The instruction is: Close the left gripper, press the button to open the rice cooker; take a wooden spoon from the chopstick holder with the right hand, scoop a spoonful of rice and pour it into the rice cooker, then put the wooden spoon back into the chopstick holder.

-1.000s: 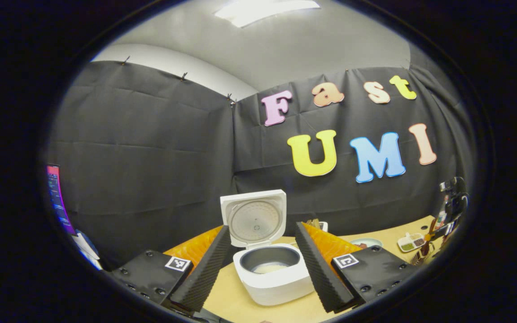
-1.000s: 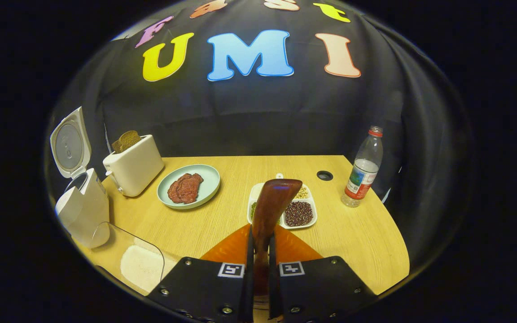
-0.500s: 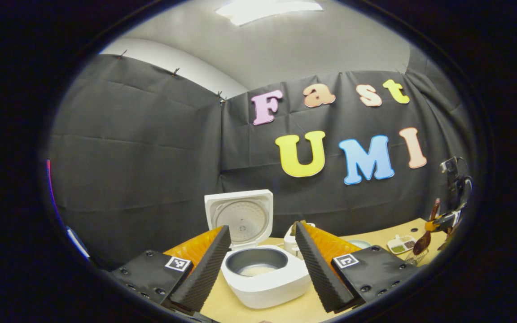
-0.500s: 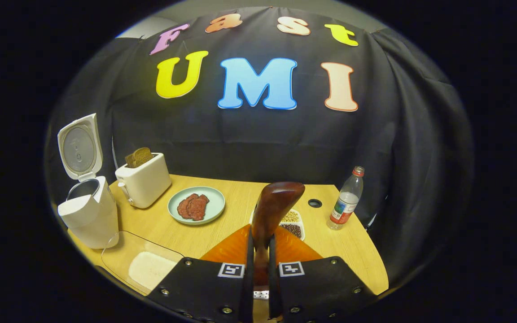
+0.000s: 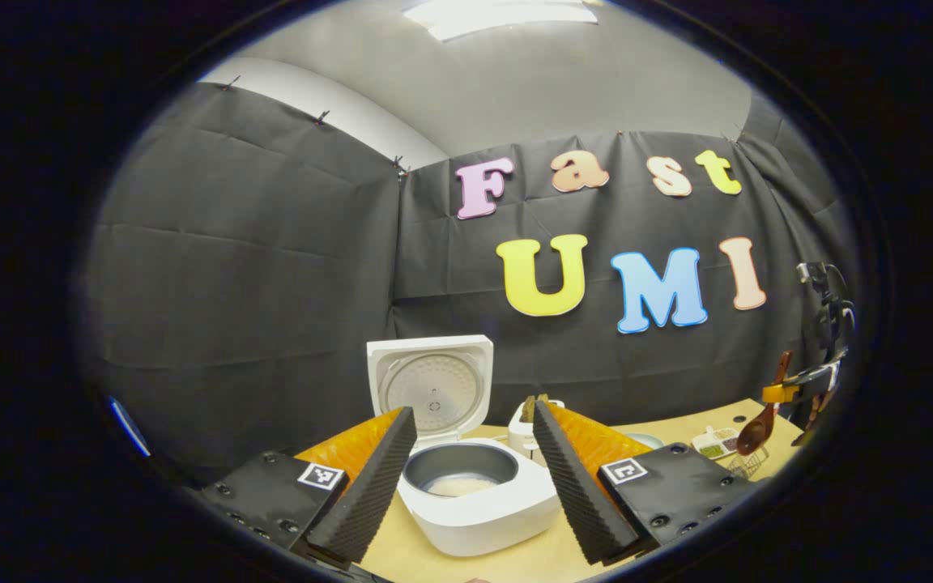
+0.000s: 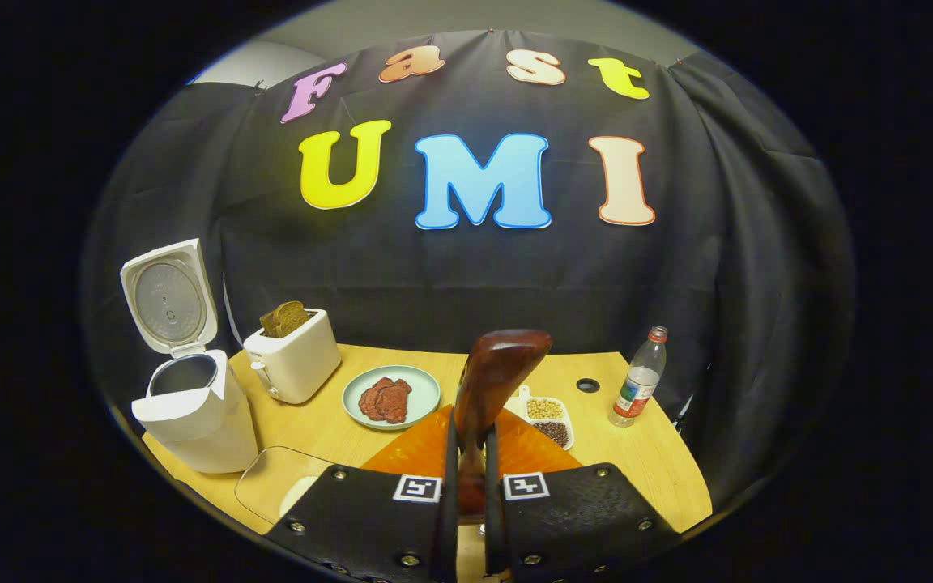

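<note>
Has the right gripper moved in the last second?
Yes. In the left gripper view the right gripper, shut on the wooden spoon, now sits higher above the table than a second ago, so it has risen.

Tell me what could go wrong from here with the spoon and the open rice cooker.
The right gripper pinches the wooden spoon by its thin handle, so it might twist or slip. The clear rice container sits low beside the rice cooker; swinging over could clip its raised lid or the toaster.
</note>
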